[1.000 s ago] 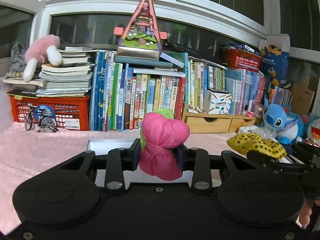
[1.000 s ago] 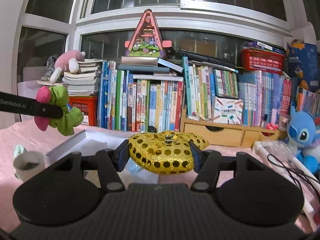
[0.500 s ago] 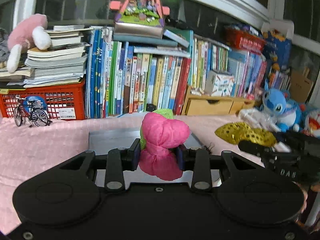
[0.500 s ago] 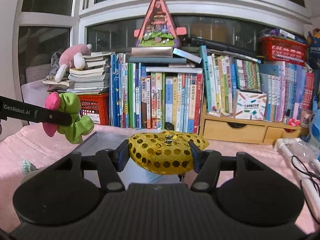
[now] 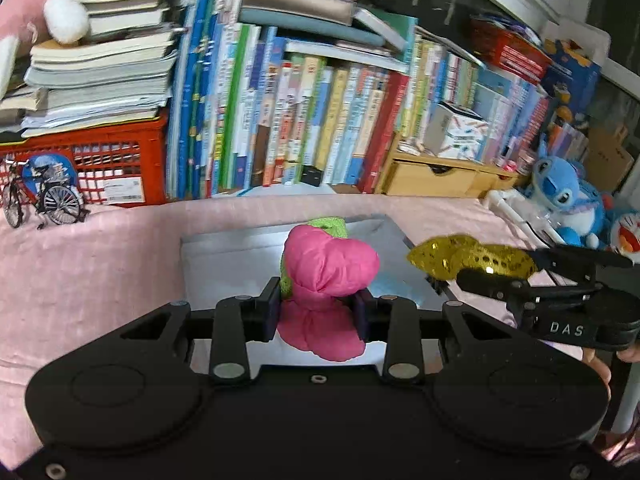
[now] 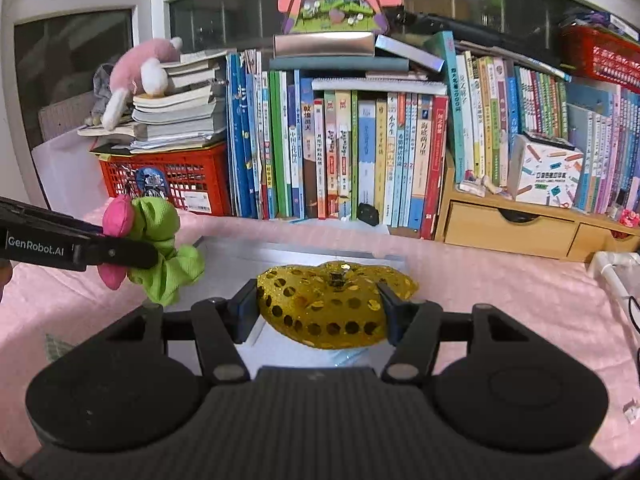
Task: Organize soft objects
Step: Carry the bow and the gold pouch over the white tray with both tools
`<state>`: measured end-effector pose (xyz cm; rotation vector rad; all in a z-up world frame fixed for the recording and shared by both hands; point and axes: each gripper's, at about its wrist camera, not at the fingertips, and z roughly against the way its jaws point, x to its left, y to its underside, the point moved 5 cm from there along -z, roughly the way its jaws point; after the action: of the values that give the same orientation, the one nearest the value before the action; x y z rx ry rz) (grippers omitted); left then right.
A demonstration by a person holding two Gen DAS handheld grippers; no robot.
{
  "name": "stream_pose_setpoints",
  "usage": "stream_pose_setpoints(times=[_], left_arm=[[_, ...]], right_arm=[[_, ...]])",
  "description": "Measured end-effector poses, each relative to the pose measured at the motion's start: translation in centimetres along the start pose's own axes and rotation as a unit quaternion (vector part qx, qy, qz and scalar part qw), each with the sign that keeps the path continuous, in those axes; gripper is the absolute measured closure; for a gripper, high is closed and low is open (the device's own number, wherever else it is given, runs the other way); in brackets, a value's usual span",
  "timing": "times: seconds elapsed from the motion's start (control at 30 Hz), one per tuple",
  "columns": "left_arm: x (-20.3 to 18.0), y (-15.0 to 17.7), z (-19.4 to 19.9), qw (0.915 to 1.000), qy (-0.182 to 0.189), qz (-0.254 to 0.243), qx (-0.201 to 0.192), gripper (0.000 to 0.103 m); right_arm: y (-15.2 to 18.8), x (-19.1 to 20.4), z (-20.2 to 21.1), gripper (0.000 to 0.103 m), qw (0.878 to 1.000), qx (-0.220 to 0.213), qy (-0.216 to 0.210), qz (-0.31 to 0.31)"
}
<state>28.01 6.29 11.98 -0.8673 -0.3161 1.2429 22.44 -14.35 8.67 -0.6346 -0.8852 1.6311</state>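
Pink-green toy (image 5: 328, 280) stands upright — gold heart (image 6: 332, 304) lies crosswise.

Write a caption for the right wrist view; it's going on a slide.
Right tool shut on a gold sequined soft toy above a shallow grey box; left tool carries a pink-and-green toy.

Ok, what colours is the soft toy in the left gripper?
Pink and green soft toy, clearest in the right wrist view.

Upright books (image 6: 340, 152) line the back, beside a red crate (image 6: 168, 184) and wooden drawers (image 6: 508, 228)
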Motion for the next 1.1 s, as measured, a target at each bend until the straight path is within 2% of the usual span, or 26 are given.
stream_pose_setpoints(times=[0.1,0.27,0.6,0.87,1.1], left_arm=[[0.7,-0.8,-0.5,0.9999,-0.011,-0.004,-0.003,0.07],[1.6,-1.0,-1.9,0.9997,-0.001,0.014,0.02,0.07],[3.0,1.2,-5.6,0.9976,-0.001,0.026,0.064,0.07],[4.0,1.6,-7.3,0.9957,0.004,0.045,0.081,0.069],[4.0,1.8,-8.3,0.9949,-0.003,0.046,0.09,0.069]], right_arm=[[-0.7,0.3,-1.7,0.04,0.999,0.03,0.0,-0.012],[-1.7,1.4,-3.9,0.04,0.998,0.057,-0.006,-0.022],[-1.2,2.4,-7.5,0.04,0.991,0.13,0.011,-0.037],[-0.7,2.9,-9.9,0.04,0.984,0.169,0.023,-0.049],[-0.5,2.7,-11.0,0.04,0.982,0.183,0.029,-0.049]])
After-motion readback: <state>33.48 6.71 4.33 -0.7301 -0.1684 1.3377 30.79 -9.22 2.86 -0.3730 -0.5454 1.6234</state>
